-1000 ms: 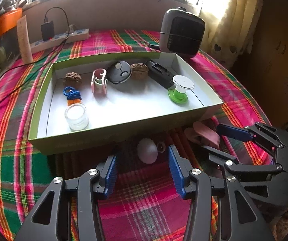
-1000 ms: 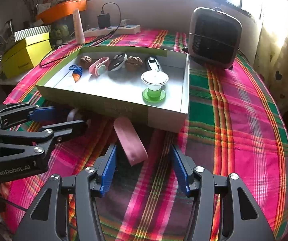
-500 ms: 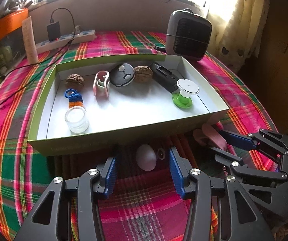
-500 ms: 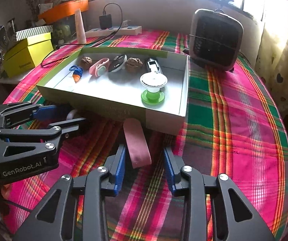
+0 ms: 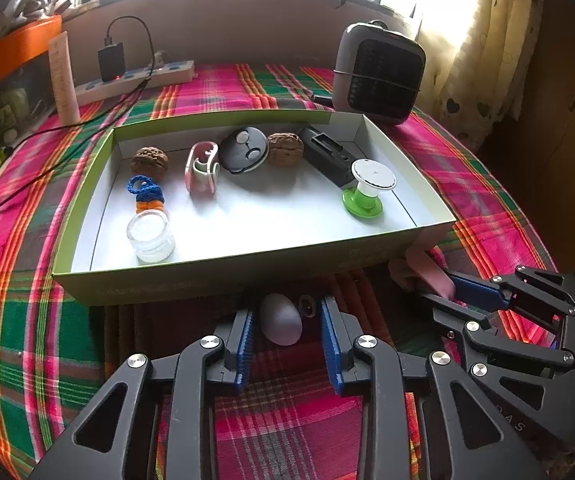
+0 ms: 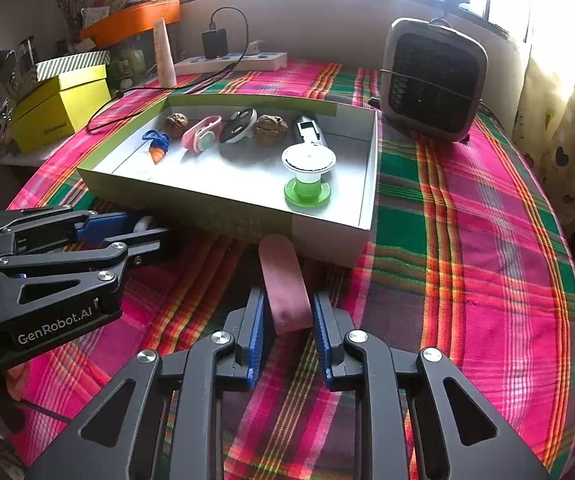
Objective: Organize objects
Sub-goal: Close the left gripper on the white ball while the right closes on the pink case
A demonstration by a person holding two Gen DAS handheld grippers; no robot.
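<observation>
A green-rimmed white box (image 5: 215,276) (image 6: 231,208) sits mid-table and holds two walnuts, a pink clip, a black disc, a black device, a green-and-white spool (image 5: 365,190), a blue-orange knit charm and a clear jar (image 5: 150,236). A white egg-shaped object (image 5: 280,324) lies on the cloth in front of the box, between the fingers of my left gripper (image 5: 287,338), which stand around it with gaps. My right gripper (image 6: 289,328) has closed on a pink oblong case (image 6: 285,284), pads touching its sides.
A small grey heater (image 5: 379,76) stands behind the box at the right. A power strip with charger and cable (image 5: 135,74) lies at the back left beside a tall tube. Yellow boxes (image 6: 61,108) sit off the left edge. A small ring (image 5: 306,305) lies next to the egg.
My right gripper moved forward and closed from wide open onto the pink case. My left gripper narrowed around the white egg-shaped object and moved slightly closer.
</observation>
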